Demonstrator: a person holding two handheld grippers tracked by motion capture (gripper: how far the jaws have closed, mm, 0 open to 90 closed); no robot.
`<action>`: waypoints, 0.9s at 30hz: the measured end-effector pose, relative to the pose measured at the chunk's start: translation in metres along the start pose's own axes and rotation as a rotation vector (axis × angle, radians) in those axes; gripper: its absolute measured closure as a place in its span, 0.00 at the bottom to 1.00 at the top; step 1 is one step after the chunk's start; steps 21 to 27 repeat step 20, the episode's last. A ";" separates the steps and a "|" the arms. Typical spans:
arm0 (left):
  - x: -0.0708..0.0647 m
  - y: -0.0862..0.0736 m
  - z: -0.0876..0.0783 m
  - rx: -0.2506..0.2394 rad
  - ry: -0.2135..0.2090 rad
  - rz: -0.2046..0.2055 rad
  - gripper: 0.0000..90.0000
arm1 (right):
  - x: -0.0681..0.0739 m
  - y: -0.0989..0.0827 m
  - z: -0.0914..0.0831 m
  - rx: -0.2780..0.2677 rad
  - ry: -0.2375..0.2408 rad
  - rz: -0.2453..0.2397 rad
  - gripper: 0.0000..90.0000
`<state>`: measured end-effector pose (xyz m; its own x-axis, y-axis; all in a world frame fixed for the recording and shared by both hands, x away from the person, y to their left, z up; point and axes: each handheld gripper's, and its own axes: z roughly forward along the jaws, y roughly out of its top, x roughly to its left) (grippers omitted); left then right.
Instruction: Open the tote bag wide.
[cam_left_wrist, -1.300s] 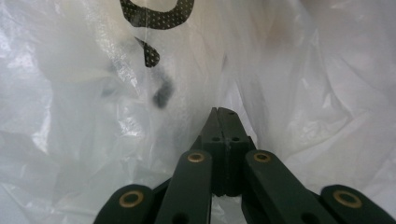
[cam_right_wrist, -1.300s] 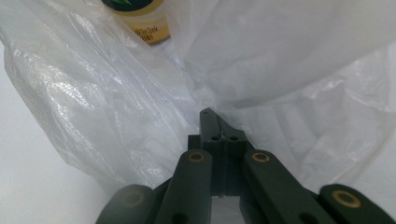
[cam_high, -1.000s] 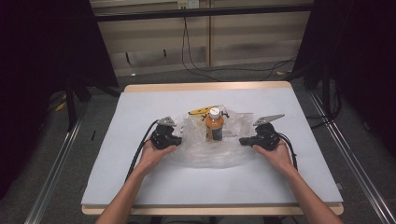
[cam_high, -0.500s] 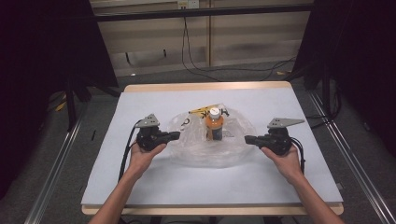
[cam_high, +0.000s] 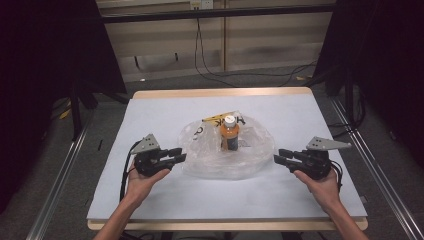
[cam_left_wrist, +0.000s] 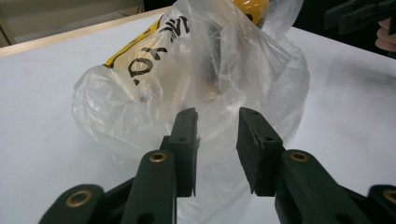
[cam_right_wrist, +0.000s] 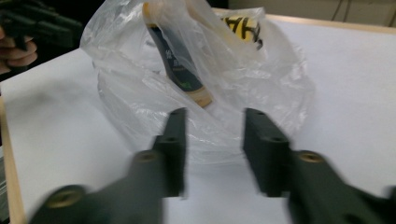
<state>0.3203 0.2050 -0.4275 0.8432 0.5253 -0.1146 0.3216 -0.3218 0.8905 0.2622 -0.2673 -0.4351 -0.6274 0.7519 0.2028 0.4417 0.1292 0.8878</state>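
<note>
A clear plastic bag (cam_high: 215, 159) lies in the middle of the white table, holding an orange bottle (cam_high: 229, 135) with a white cap and a yellow packet (cam_high: 219, 119) with black lettering. My left gripper (cam_high: 178, 154) sits at the bag's left edge and my right gripper (cam_high: 278, 156) just off its right edge, both pointing inward. Their jaws have just been opening, with nothing between them. In the left gripper view the open gripper (cam_left_wrist: 217, 116) faces the bag (cam_left_wrist: 154, 93). In the right gripper view, which is blurred, the open gripper (cam_right_wrist: 215, 116) faces the bag (cam_right_wrist: 261, 79) and the bottle (cam_right_wrist: 177, 60).
The white sheet (cam_high: 150, 200) covers a wood-edged table. Metal rails (cam_high: 60, 175) run along both sides of it. Cables (cam_high: 220, 75) lie on the floor behind. Each gripper view catches the other hand's gripper beyond the bag.
Both grippers have drawn outward and toward the person, away from the bag's sides. Their jaws went from shut at the bag's edges to open, and the bag has spread wider.
</note>
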 end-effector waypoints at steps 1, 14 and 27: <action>-0.002 -0.002 -0.003 -0.009 0.002 0.003 0.68 | 0.001 -0.001 -0.003 -0.006 -0.005 0.004 0.53; -0.020 -0.034 -0.037 -0.078 0.074 -0.050 0.13 | 0.019 -0.024 -0.040 -0.032 -0.068 0.046 0.07; -0.020 -0.044 -0.038 -0.044 0.118 -0.045 0.08 | 0.010 -0.030 -0.046 -0.058 -0.127 0.065 0.06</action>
